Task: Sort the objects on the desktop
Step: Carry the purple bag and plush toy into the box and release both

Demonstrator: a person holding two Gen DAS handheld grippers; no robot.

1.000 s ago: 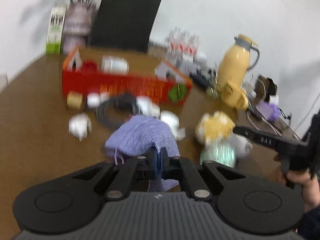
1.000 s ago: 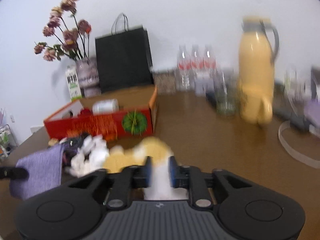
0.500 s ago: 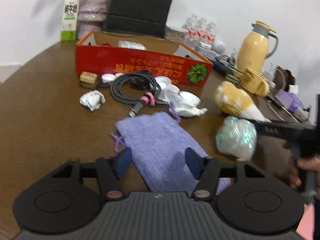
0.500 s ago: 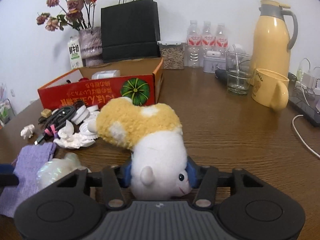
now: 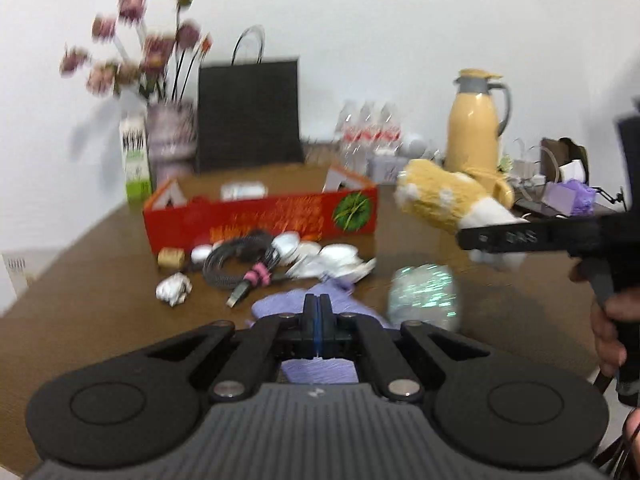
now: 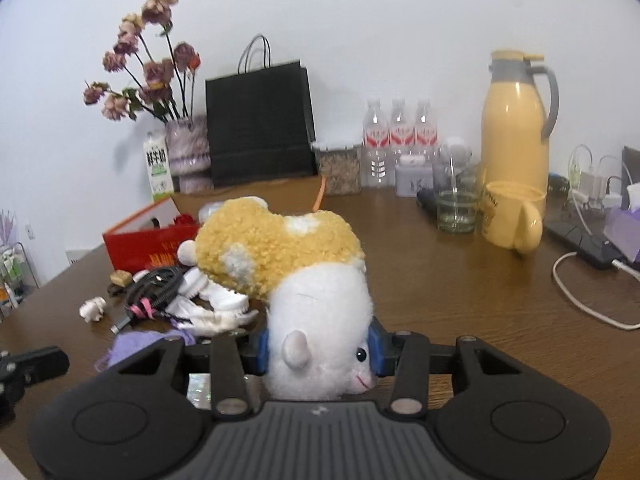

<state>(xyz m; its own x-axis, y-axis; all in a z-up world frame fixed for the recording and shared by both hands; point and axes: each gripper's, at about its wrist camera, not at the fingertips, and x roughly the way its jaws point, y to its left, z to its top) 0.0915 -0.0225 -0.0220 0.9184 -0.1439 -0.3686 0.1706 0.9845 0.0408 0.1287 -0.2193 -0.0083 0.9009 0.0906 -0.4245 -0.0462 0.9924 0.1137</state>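
My right gripper (image 6: 320,352) holds a white and yellow plush toy (image 6: 304,280) by its white head. Its jaws are closing, both blue pads press on the head, and the toy hangs clear of the brown table (image 6: 460,300). In the left wrist view the plush toy (image 5: 440,196) hangs at the right in the right gripper (image 5: 492,240). My left gripper (image 5: 316,312) is shut with nothing seen between its pads. A purple pouch (image 5: 280,304) lies flat under and ahead of it. In the right wrist view, bare table shows between the left gripper (image 6: 36,362) and the purple pouch (image 6: 136,344).
An open red box (image 5: 260,220) stands behind a coiled cable (image 5: 236,264), white lids, tissue and crumpled paper (image 5: 172,288). A shiny wrapped ball (image 5: 424,300) lies right of the pouch. Yellow jug (image 6: 516,136), mug (image 6: 512,216), glass, bottles, black bag and vase line the back.
My left gripper let the purple pouch drop on the table, then shut empty and drew back. My right gripper lifted the plush toy higher.
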